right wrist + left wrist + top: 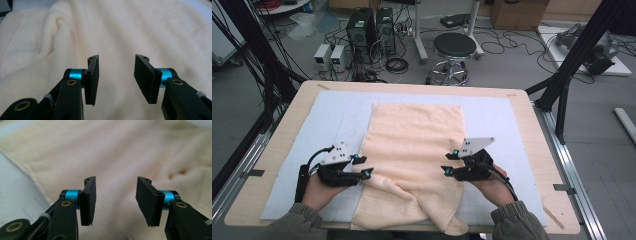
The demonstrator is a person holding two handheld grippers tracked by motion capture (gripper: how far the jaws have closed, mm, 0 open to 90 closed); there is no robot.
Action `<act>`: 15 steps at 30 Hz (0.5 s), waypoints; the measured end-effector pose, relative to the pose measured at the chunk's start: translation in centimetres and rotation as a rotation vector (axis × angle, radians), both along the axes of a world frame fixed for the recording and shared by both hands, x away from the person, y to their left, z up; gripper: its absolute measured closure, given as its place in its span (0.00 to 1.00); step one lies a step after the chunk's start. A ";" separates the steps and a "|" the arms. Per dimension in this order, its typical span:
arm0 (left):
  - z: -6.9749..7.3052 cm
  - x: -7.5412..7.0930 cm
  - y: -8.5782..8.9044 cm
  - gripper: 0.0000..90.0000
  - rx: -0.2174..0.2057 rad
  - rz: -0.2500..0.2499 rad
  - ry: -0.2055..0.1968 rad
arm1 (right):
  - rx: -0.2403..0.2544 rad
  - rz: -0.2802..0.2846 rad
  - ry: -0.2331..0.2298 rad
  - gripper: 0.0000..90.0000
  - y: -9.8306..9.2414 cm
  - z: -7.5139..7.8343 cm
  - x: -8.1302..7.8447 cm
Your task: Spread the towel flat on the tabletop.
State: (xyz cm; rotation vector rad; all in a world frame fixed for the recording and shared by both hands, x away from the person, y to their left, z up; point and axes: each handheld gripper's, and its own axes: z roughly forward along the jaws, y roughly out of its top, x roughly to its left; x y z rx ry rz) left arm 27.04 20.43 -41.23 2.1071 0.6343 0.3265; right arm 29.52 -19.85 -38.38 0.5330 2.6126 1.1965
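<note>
Towel point(414, 150) flat on mat point(507, 125), near end bunched, hanging off table point(277, 145) edge. Left gripper point(364, 166) and right gripper point(448, 162) parted, gripping nothing. Soft, light, limp, probably sags; best pinched at corners or edge.

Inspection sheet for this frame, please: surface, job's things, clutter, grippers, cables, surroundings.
Surface: wooden table under a pale blue mat.
Job's things: peach towel, flat at the far end, rumpled and folded over at the near edge.
Clutter: nothing seen.
Grippers: left hand-held gripper and right hand-held gripper at the towel's sides, jaws apart, nothing between them.
Cables: one trails from each gripper; many on the floor.
Surroundings: stool, computer towers, cardboard box.
</note>
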 end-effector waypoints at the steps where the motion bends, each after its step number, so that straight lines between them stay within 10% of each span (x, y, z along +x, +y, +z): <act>1: -0.3 -0.3 -0.1 0.54 0.007 -0.026 0.006 | 0.002 0.007 0.012 0.59 -0.1 -0.6 -0.3; 8: -2.1 -0.3 -1.3 0.60 0.119 -0.102 0.040 | 0.007 0.033 0.104 0.58 -0.5 -3.8 -1.5; 15: -1.2 0.8 -1.5 0.91 0.110 -0.026 0.022 | -0.054 0.128 0.157 0.99 0.6 -4.8 -0.9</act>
